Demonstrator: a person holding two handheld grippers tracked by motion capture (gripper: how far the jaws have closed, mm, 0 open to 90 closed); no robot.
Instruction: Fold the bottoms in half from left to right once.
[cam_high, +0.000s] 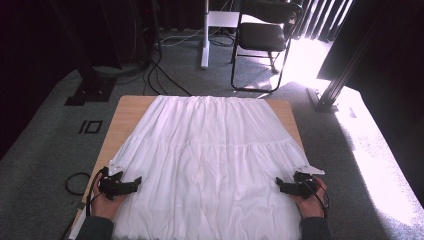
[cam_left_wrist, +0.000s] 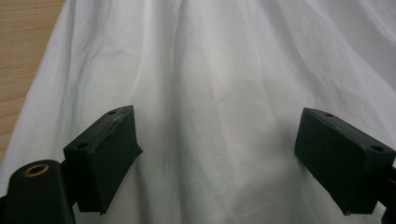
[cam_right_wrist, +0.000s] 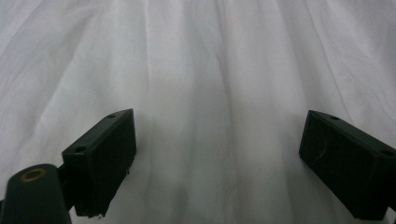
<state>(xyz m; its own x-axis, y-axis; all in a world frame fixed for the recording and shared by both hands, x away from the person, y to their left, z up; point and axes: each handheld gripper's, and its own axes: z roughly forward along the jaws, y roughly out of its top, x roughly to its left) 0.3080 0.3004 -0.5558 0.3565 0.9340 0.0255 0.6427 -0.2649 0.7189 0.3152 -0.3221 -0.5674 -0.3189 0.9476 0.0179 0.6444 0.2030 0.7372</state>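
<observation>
hovering with jaws spread and empty, the left gripper (cam_high: 134, 181) and right gripper (cam_high: 280, 186) flank the white skirt (cam_high: 210, 150) lying flat on the table (cam_high: 125, 107) (likely pre-fold), so next each should pinch an edge.

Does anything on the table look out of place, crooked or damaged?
Nothing stands out. The white skirt lies spread flat on the wooden table, with only soft folds and no visible stain or tear. The left gripper and the right gripper are over its two side edges, jaws open.
</observation>
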